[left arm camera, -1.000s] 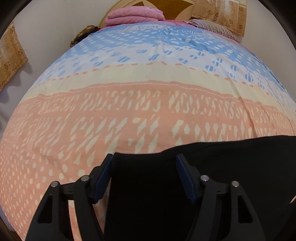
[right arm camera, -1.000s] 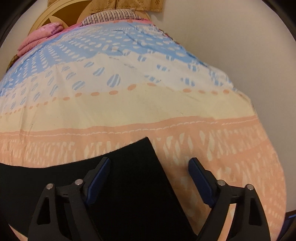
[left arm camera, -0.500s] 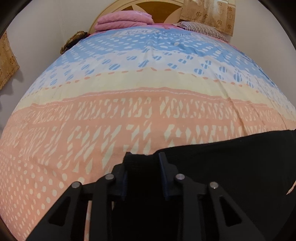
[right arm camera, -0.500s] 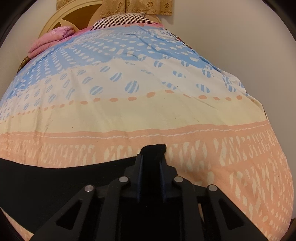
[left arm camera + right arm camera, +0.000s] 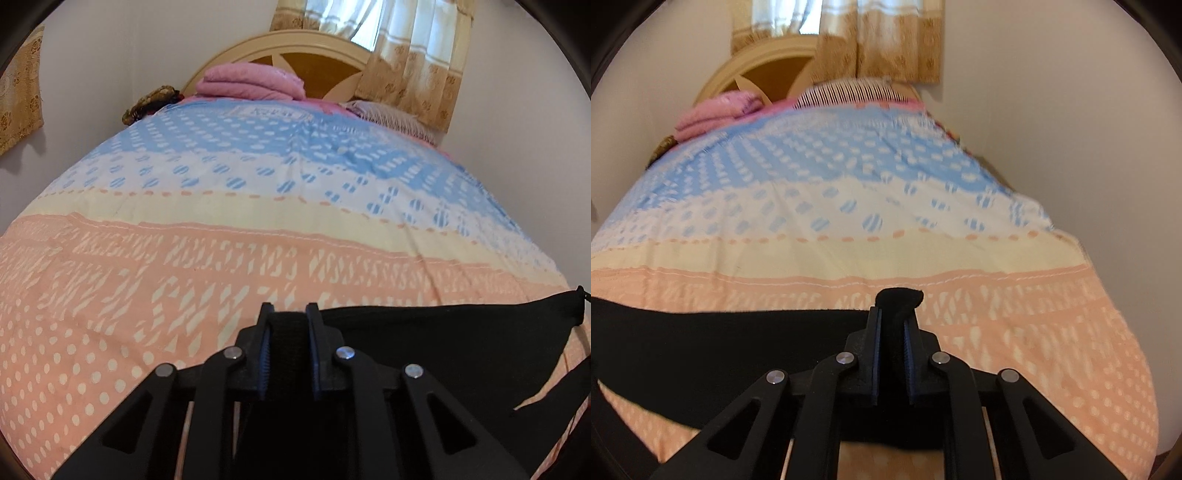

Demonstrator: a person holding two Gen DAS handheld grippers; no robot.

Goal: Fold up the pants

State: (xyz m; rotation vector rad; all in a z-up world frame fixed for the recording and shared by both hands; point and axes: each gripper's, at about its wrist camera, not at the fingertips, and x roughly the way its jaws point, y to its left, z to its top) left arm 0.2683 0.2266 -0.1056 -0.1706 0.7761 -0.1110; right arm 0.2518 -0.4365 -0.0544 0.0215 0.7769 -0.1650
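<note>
Black pants [image 5: 443, 347] hang lifted above the patterned bedspread [image 5: 258, 221]. My left gripper [image 5: 288, 321] is shut on the pants' left corner, with black fabric pinched between its blue pads. The cloth stretches off to the right. In the right wrist view my right gripper [image 5: 894, 321] is shut on the right corner of the pants [image 5: 720, 339]; a small tuft of fabric pokes out past the tips. The cloth stretches left from it, raised off the bedspread [image 5: 849, 251].
A folded pink blanket [image 5: 251, 83] and a striped pillow [image 5: 388, 114] lie at the headboard [image 5: 295, 48]. A dark patterned object [image 5: 147, 103] sits at the bed's far left corner. Curtains [image 5: 413, 55] hang behind. Walls flank the bed on both sides.
Both grippers closed on the pants' corners, then lifted them off the bed. The views have tilted up toward the headboard and window.
</note>
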